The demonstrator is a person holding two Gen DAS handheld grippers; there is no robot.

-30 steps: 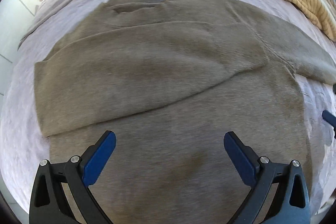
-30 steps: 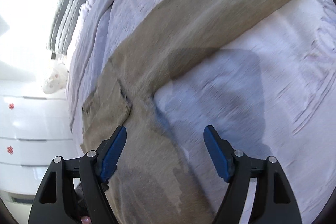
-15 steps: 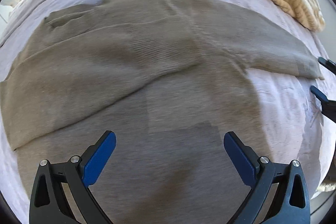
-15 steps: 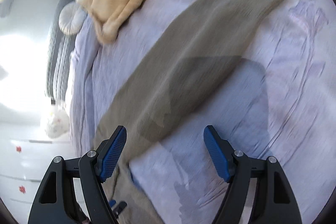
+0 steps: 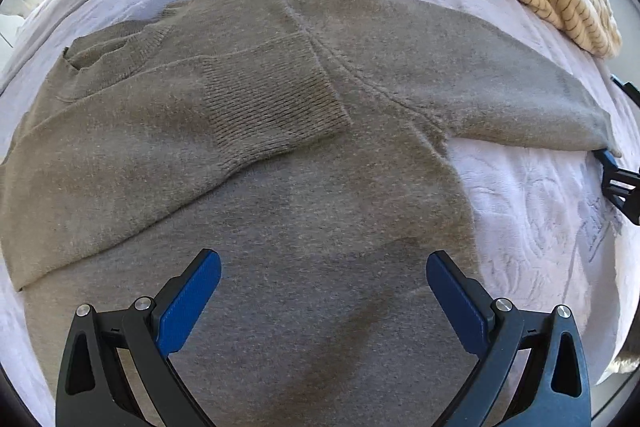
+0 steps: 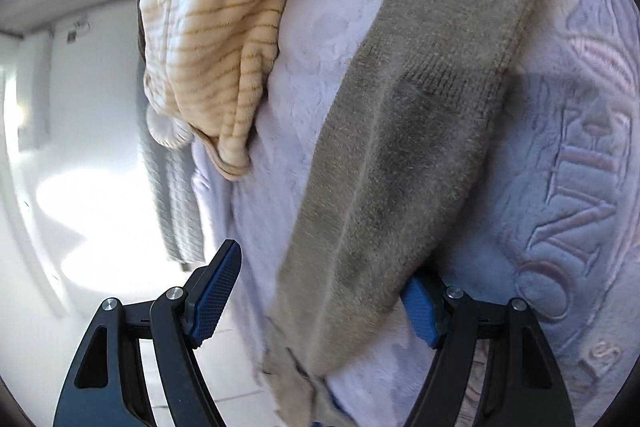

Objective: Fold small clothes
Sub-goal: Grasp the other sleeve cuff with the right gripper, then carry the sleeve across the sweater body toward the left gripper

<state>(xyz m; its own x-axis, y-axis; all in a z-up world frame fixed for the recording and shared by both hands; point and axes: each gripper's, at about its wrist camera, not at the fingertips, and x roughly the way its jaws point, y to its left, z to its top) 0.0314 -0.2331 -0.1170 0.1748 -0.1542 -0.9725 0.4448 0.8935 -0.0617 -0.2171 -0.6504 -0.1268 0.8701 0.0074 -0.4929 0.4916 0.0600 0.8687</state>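
The sweater, a grey-brown fuzzy knit, lies flat on the bed, which is covered by a pale lilac embossed bedspread. One sleeve is already folded across the chest, its ribbed cuff resting on the body panel; the other sleeve extends straight out over the bedspread. The left tool hangs above the lower body of the garment with its jaws spread wide and nothing between them. The right tool is low at the extended sleeve, jaws also spread; the sleeve runs between them, and one blue pad is partly hidden under the sleeve edge, but the pads do not press on the cloth. Handling judgement: the knit is soft, light and limp, with no stiffness to hold a shape, so it will drape and sag from any grip point; the fuzzy pile should give the pads good friction against slipping. The best grip point appears to be at or near the ribbed cuff of the extended sleeve, where the fabric is denser, so the sleeve can be carried across the body. The plush bedspread may drag on the knit and could bunch under it. A cream garment with thin stripes lies near the bed's far edge, well apart from the sweater. Beyond the bed, the room shows white walls and bright light.
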